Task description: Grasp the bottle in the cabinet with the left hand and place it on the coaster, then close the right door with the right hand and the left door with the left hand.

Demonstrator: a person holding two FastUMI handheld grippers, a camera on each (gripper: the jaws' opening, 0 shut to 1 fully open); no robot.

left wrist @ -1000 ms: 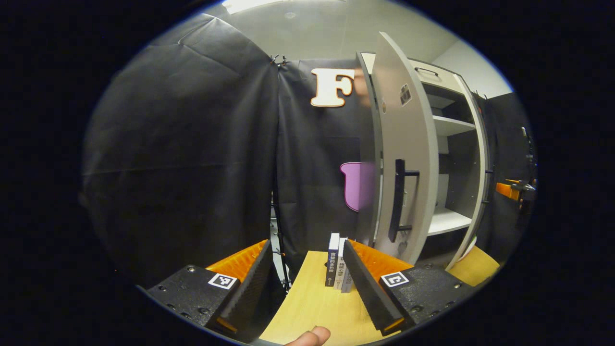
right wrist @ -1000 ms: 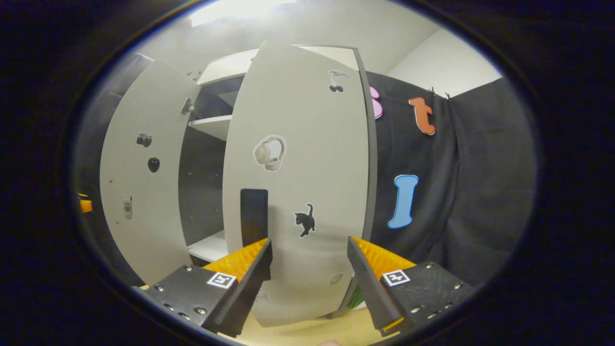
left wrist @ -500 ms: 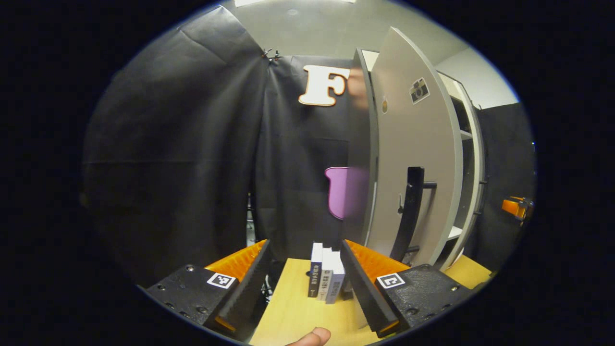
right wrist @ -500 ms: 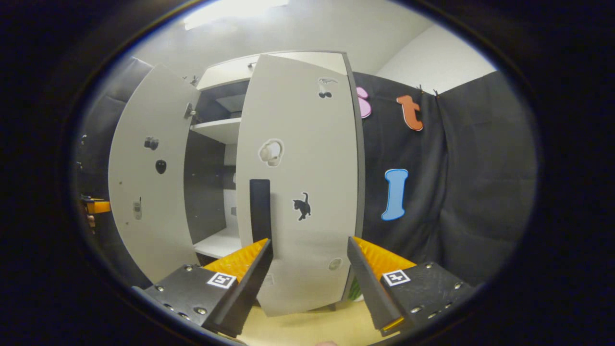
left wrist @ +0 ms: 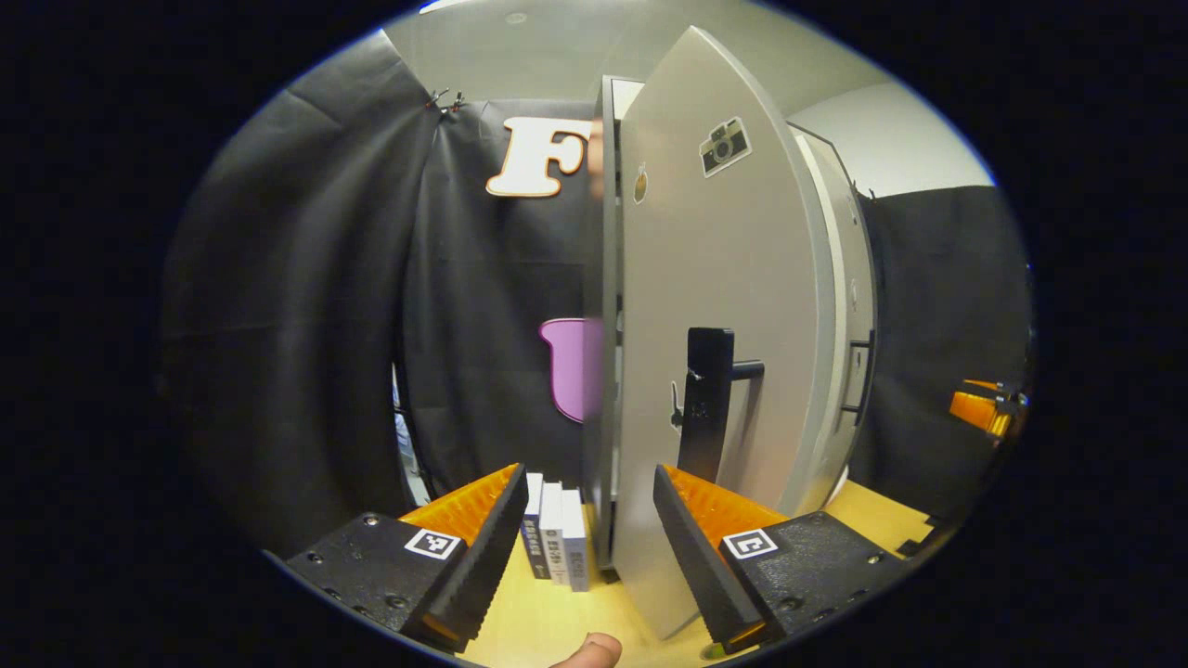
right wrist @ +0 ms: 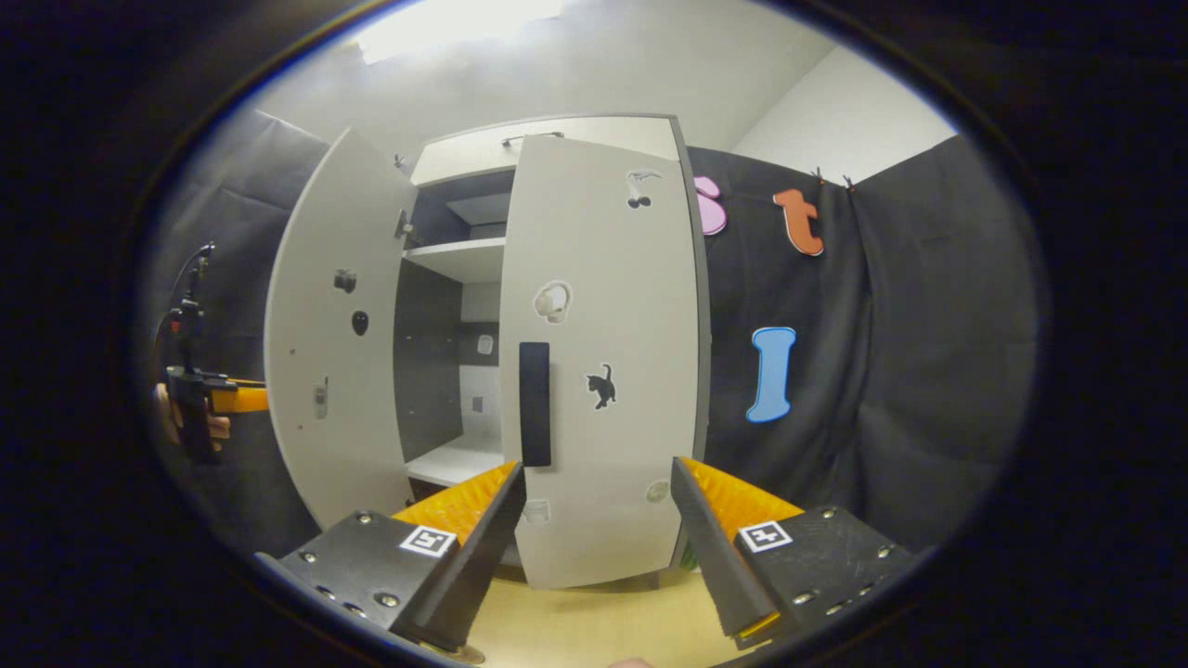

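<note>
Cabinet doors part closed — both hand-held grippers spread and empty

In the right gripper view the right door [right wrist: 603, 362] stands nearly flush with the cabinet [right wrist: 548, 148], its dark handle [right wrist: 534, 404] upright just above the fingers of the right hand-held gripper [right wrist: 594, 529], which are spread with nothing between them and clear of the door face; the left door [right wrist: 334, 343] hangs wide open, with a white shelf [right wrist: 464, 260] visible in the gap and the other gripper held by a hand at the far left. In the left gripper view the left hand-held gripper [left wrist: 585, 538] is spread, the left door's edge standing between its fingers, apart from both — a row of books [left wrist: 557, 543] stands on the wooden counter [left wrist: 557, 622] just beside the door. Bottle and coaster cannot be located
</note>
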